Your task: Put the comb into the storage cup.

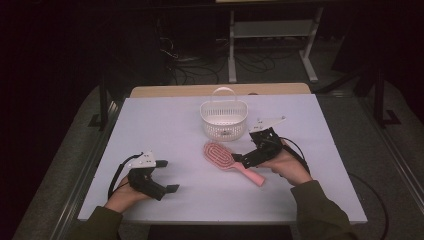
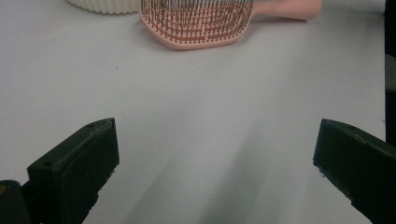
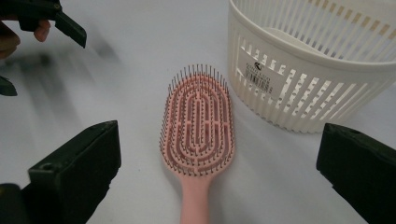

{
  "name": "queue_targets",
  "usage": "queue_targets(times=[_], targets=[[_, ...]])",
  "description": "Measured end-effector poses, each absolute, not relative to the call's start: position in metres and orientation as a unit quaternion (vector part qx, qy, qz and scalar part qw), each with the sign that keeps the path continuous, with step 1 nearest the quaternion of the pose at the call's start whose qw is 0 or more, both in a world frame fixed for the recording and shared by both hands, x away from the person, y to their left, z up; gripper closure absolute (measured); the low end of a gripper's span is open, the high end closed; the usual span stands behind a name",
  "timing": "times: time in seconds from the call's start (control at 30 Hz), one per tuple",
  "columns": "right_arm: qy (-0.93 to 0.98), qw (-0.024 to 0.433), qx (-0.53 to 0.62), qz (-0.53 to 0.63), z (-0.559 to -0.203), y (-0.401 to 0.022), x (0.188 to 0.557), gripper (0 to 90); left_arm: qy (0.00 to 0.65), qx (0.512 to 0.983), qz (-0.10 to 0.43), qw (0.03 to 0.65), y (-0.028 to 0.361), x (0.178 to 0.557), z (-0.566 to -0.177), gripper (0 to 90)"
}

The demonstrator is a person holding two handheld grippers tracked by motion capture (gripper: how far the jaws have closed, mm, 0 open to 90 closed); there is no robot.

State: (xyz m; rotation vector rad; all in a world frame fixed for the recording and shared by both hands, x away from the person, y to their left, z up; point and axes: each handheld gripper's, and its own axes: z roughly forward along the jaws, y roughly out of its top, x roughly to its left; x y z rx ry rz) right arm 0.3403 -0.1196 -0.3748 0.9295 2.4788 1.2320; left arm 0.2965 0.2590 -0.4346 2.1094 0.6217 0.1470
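Now lining up the right tool [image 1: 239,159], jaws spread wide, over the handle of the pink hairbrush [image 1: 222,156] lying bristles-up on the bench [image 1: 165,125] just beside the white basket [image 1: 224,120]; next, closing squarely on that handle, left tool [image 1: 167,176] idling agape.

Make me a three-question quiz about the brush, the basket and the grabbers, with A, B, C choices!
1. Where is the hairbrush?
A. inside the basket
B. on the table, in front of the basket
C. on the floor

2. What colour is the hairbrush?
A. pink
B. blue
C. green

3. How is the right gripper?
A. shut on the handle
B. shut on the basket
C. open

Answers:
1 B, it lies flat on the table beside the basket.
2 A, body and handle are pink.
3 C, its fingers stand wide apart around the handle.
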Motion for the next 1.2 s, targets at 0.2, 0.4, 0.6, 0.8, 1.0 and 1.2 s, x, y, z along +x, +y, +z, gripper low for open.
queue_targets(times=[0.2,0.4,0.6,0.8,1.0,1.2], targets=[[0.842,0.111,0.316,0.424,-0.372,-0.115,0.345,0.0,0.252,0.853,0.059,0.453,0.259,0.296,-0.434,0.1],[0.842,0.11,0.315,0.424,-0.372,-0.111,0.349,0.0,0.252,0.853,0.059,0.453,0.26,0.296,-0.434,0.1],[0.842,0.109,0.313,0.426,-0.372,-0.107,0.354,0.0,0.252,0.853,0.058,0.453,0.259,0.296,-0.434,0.1],[0.839,0.108,0.316,0.431,-0.37,-0.103,0.36,0.0,0.252,0.853,0.058,0.453,0.259,0.297,-0.434,0.1],[0.837,0.108,0.316,0.433,-0.371,-0.098,0.365,0.0,0.251,0.853,0.059,0.453,0.259,0.297,-0.434,0.1],[0.84,0.103,0.316,0.428,-0.375,-0.094,0.367,0.0,0.253,0.853,0.058,0.453,0.26,0.297,-0.434,0.1]])
